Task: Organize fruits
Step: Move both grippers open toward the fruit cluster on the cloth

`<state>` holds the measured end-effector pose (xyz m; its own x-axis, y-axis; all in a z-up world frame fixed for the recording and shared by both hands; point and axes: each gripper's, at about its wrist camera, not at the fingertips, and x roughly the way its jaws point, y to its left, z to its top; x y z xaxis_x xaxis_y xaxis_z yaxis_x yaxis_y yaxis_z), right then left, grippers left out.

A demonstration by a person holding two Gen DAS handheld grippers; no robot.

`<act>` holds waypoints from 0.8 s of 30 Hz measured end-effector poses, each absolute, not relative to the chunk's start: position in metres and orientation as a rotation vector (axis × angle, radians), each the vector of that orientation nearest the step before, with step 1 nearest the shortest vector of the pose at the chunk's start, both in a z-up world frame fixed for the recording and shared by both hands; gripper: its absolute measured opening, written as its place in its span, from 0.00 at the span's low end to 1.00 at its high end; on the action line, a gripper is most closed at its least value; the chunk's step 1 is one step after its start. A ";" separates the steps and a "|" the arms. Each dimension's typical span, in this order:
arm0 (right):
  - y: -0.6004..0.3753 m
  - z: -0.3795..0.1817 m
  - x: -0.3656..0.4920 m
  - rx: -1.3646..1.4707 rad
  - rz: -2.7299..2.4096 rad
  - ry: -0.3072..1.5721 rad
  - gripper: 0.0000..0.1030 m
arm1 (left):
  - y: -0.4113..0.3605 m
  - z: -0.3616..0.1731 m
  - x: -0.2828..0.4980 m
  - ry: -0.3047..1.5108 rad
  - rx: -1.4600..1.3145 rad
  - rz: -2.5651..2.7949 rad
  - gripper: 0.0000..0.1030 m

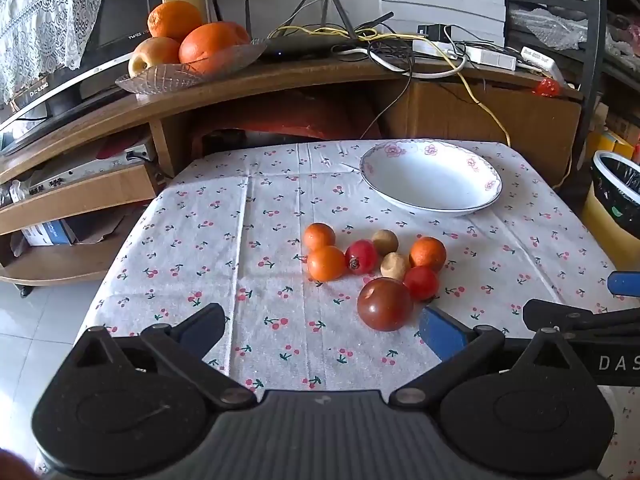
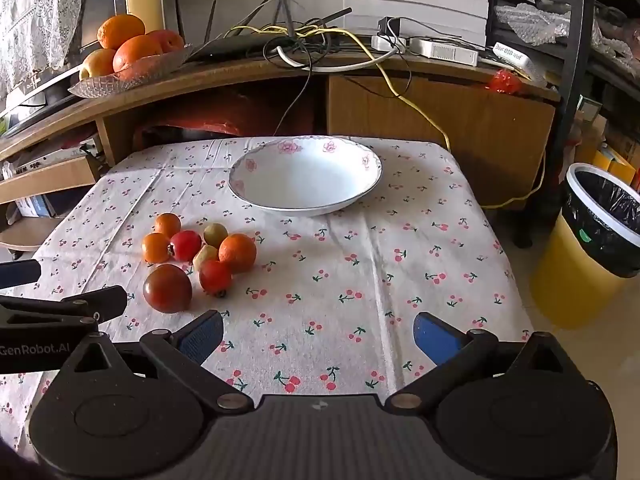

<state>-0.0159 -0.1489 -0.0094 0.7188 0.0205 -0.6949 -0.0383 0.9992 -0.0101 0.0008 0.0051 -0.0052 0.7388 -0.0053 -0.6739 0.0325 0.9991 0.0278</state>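
Observation:
Several small fruits lie in a cluster on the cherry-print tablecloth [image 1: 256, 240]: a big dark red tomato [image 1: 384, 304] [image 2: 167, 288], small oranges [image 1: 327, 263] [image 2: 237, 252], red fruits [image 1: 361, 256] [image 2: 185, 245] and tan ones [image 1: 385, 241] [image 2: 215, 234]. A white floral bowl [image 1: 431, 176] [image 2: 305, 174] stands empty behind them. My left gripper [image 1: 320, 330] is open, low over the cloth, with the tomato just ahead of its right finger [image 1: 440, 334]. My right gripper [image 2: 318, 334] is open over bare cloth, right of the cluster.
A wooden TV stand [image 1: 280, 76] runs behind the table, carrying a glass dish of large oranges [image 1: 192, 46] [image 2: 128, 54] and tangled cables [image 2: 320, 40]. A yellow bin with a black liner [image 2: 592, 248] stands at the table's right edge. Tiled floor lies to the left.

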 end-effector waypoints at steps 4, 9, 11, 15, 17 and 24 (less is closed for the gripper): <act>-0.143 -0.018 -0.019 -0.028 0.032 0.773 0.94 | 0.002 -0.004 -0.001 0.741 0.057 -0.011 1.00; -0.147 -0.013 -0.014 -0.017 0.034 0.790 0.93 | 0.001 -0.005 -0.001 0.741 0.066 -0.008 1.00; -0.146 -0.013 -0.015 -0.018 0.035 0.789 0.93 | 0.001 -0.005 -0.001 0.742 0.066 -0.008 1.00; -0.146 -0.013 -0.014 -0.017 0.035 0.792 0.93 | 0.001 -0.005 -0.001 0.742 0.067 -0.009 1.00; -0.146 -0.014 -0.014 -0.017 0.035 0.793 0.93 | 0.000 -0.006 -0.001 0.741 0.070 -0.008 1.00; -0.143 -0.015 -0.015 -0.017 0.037 0.795 0.93 | 0.000 -0.007 -0.001 0.743 0.074 -0.009 1.00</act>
